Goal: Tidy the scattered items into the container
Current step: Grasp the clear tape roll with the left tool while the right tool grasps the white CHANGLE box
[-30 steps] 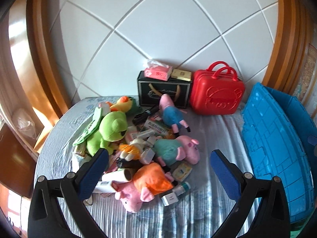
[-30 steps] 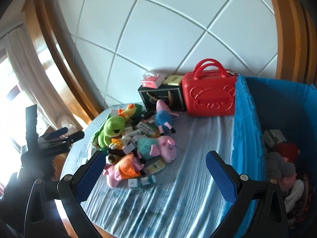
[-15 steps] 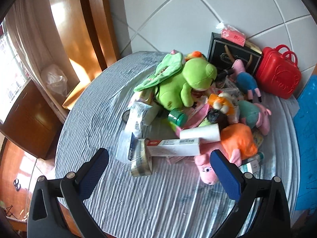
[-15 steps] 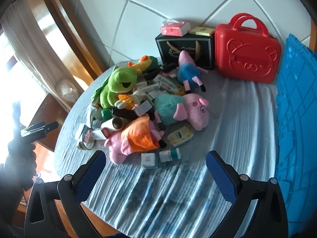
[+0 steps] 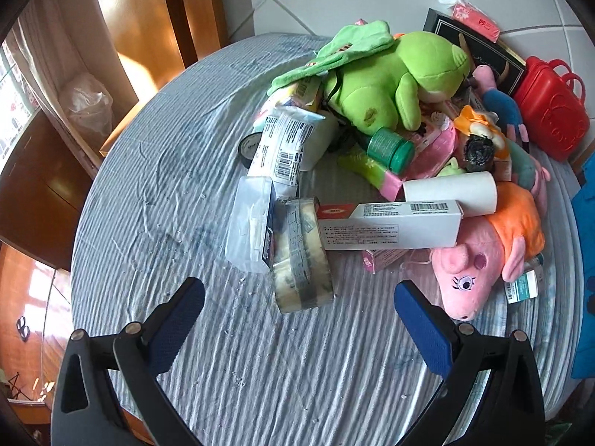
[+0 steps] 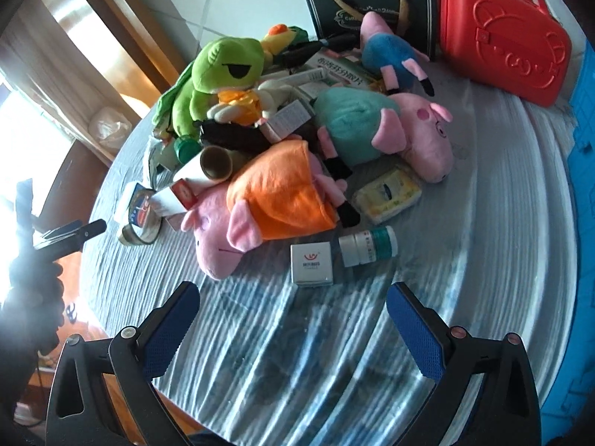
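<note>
Across the middle of the round worktop lies the heap: green frog plush, orange-dressed pig plush, tape roll, long white box. Blue container stands at the right edge. Left hand-held gripper and right hand-held gripper hover wide open, empty.

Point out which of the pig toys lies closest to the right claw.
The pig toy in the orange dress, lying nearest the right claw. The teal one and blue one lie farther back.
</note>
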A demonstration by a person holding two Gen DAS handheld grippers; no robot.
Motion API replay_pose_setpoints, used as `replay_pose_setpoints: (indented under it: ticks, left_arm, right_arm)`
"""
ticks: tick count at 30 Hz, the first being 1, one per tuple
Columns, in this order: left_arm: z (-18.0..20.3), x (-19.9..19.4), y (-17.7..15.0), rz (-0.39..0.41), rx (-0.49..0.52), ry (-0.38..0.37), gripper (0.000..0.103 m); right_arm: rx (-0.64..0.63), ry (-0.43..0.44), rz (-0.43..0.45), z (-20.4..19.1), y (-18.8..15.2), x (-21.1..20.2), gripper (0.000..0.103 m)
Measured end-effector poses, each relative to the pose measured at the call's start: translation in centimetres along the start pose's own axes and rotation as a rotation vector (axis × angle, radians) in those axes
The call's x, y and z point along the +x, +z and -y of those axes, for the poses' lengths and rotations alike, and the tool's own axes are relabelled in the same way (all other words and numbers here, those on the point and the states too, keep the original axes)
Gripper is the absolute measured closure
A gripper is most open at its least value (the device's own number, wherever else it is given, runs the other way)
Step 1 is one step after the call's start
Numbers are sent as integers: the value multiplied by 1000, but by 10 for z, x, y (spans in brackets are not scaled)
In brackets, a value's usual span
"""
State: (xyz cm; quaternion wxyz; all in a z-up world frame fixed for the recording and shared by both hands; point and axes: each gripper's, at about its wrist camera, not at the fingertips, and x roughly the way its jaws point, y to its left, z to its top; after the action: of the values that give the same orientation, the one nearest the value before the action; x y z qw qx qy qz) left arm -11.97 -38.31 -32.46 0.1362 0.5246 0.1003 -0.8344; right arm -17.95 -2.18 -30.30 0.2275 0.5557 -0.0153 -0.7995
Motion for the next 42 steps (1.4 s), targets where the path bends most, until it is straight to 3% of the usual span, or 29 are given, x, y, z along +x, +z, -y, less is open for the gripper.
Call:
replay_pose_setpoints:
  ticks: [7, 13, 16, 19, 21, 27, 31, 39, 42]
  left_arm:
    - [-13, 46, -7, -77, -72, -13, 1]
    - [-12, 69, -10, -102, -76, -13, 10]
    - [-10, 73, -11, -101, -70, -10, 15]
    - [-11, 75, -11, -98, -66, -5, 27]
    - [-11, 75, -11, -95, -65, -7, 36]
    - [-5, 77, -8, -89, -53, -22, 47]
    - [-3, 75, -7, -84, -45, -29, 59]
    - [1, 63, -5, -51, -26, -31, 60]
    - [2, 59, -4, -41, -27, -31, 61]
  right_arm:
    - [7, -5, -40, 2, -6, 35, 1]
    - [26, -25, -72, 9, -7, 61, 1]
    - [25, -36, -86, 7, -5, 74, 1]
    - [15, -57, -89, 4, -3, 86, 3]
    - [8, -77, -93, 2, -3, 93, 10]
    - [34, -124, -128, 4, -3, 110, 35]
    - [50, -136, -133, 7, -1, 113, 42]
    - [43, -125, -139, 8, 1, 112, 63]
    - [45, -124, -141, 9, 2, 111, 65]
